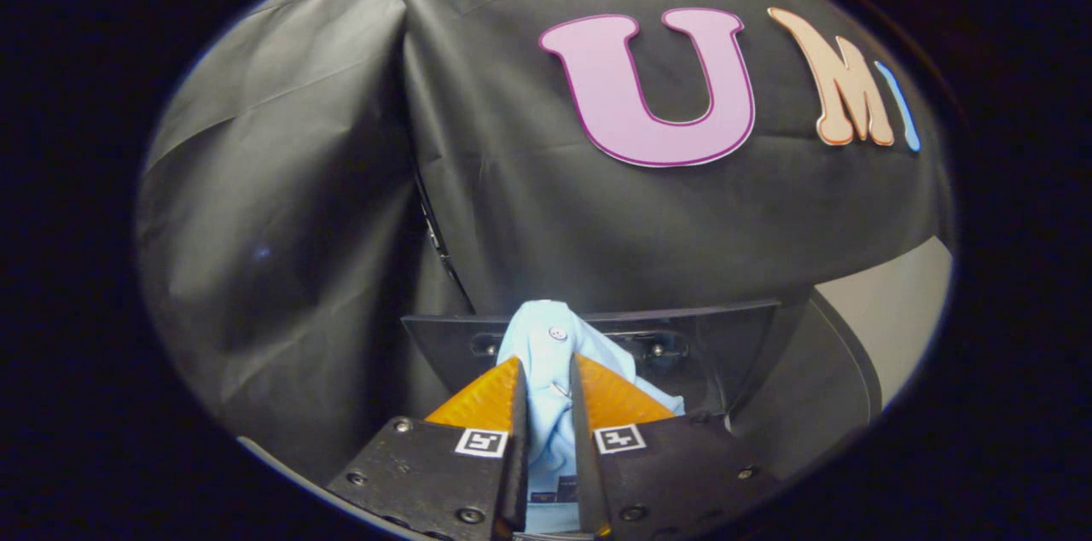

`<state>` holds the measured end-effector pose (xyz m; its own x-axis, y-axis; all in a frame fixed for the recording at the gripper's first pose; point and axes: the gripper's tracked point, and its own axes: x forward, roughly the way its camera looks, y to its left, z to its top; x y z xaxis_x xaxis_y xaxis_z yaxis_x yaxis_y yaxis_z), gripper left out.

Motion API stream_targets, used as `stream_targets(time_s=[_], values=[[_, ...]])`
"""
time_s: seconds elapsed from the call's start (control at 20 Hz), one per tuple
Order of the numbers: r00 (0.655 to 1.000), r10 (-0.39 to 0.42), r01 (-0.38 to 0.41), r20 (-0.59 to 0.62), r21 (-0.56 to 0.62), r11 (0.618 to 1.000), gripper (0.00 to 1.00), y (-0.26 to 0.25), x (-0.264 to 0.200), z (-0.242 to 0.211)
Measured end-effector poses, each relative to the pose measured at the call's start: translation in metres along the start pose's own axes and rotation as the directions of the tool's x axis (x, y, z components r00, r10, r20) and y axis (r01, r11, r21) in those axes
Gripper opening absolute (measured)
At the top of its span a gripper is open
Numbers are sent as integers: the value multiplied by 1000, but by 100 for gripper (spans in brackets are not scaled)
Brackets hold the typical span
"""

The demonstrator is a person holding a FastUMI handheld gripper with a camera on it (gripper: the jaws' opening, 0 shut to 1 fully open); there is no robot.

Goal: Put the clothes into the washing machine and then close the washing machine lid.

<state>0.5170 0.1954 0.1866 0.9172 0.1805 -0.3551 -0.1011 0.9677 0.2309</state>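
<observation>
Garment [546, 353]: light blue cloth, small buttons visible on a placket, bunched and creased. Pinched in the narrow gap between both fingers of the gripper [546, 379], which press on it from either side. Fabric bulges up past the fingertips and spills slightly to the right of them. Washing machine lid [708, 345]: dark panel, raised, directly beyond the garment.

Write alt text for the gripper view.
The tool is shut on a light blue buttoned shirt, which bunches up between and beyond its fingers. Just beyond stands a raised dark lid, with the booth's black cloth wall behind.
</observation>
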Motion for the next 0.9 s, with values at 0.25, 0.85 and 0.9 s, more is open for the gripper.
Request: stream_targets(time_s=[0.25, 0.85, 0.9], values=[[993, -40, 41, 111, -6, 999, 52, -6, -6, 27], [969, -223, 233, 103, -94, 968, 96, -34, 74, 35], [970, -228, 236, 81, -121, 964, 97, -33, 79, 30]])
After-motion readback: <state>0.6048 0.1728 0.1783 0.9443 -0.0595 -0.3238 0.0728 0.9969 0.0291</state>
